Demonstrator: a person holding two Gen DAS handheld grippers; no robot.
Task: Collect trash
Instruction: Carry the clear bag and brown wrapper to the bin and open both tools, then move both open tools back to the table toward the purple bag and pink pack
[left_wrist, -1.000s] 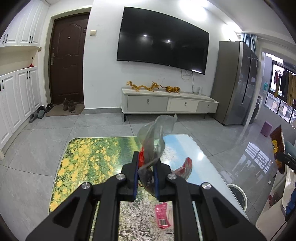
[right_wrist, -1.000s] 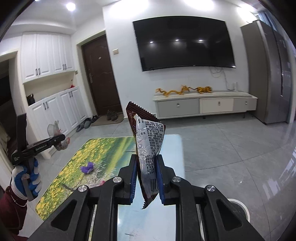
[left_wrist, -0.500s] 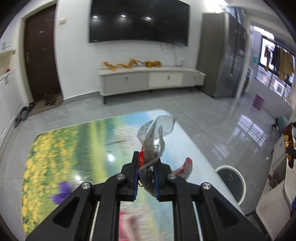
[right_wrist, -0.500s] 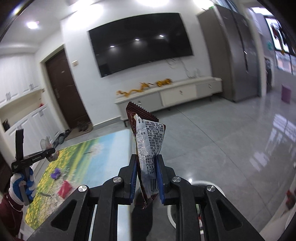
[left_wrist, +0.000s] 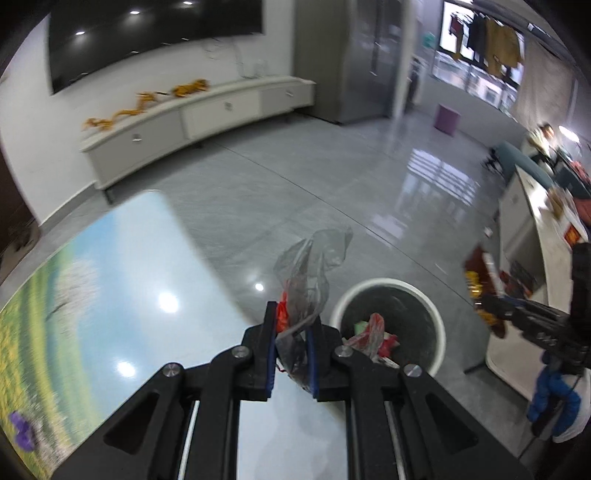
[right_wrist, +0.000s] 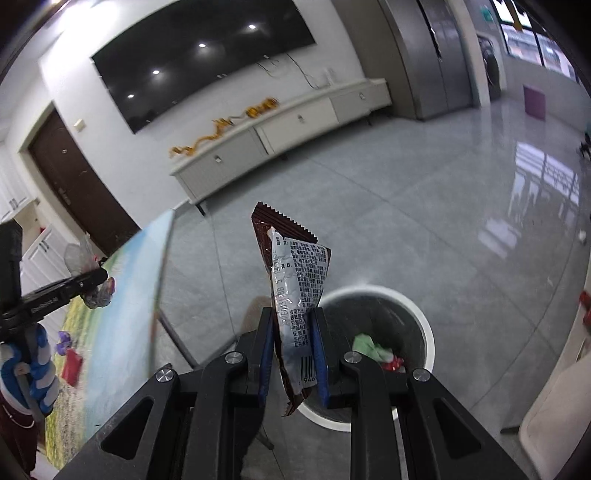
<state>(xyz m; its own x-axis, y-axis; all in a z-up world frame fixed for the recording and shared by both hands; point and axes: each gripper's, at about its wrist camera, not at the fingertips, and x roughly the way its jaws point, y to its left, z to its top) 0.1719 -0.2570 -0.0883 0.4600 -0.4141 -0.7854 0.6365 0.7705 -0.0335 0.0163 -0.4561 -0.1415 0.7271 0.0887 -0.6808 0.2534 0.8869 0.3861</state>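
Note:
My left gripper (left_wrist: 291, 354) is shut on a crumpled clear plastic wrapper (left_wrist: 308, 273) with red bits, held over the table's right edge next to the white-rimmed trash bin (left_wrist: 436, 310) on the floor. The bin holds red and green scraps (left_wrist: 373, 332). My right gripper (right_wrist: 293, 354) is shut on a brown and silver snack wrapper (right_wrist: 295, 273), held just left of and above the same bin (right_wrist: 421, 317). The right gripper also shows at the right of the left wrist view (left_wrist: 491, 310); the left gripper shows at the left of the right wrist view (right_wrist: 92, 280).
The glossy landscape-print table (left_wrist: 110, 295) carries a purple scrap (left_wrist: 20, 435) and, in the right wrist view, a red packet (right_wrist: 72, 363). A white TV cabinet (right_wrist: 288, 125) stands along the far wall. A pale counter (left_wrist: 532, 229) stands right of the bin.
Both grippers have swung right, away from the table top toward the bin, each still holding its wrapper. The bin has come into full view beneath them.

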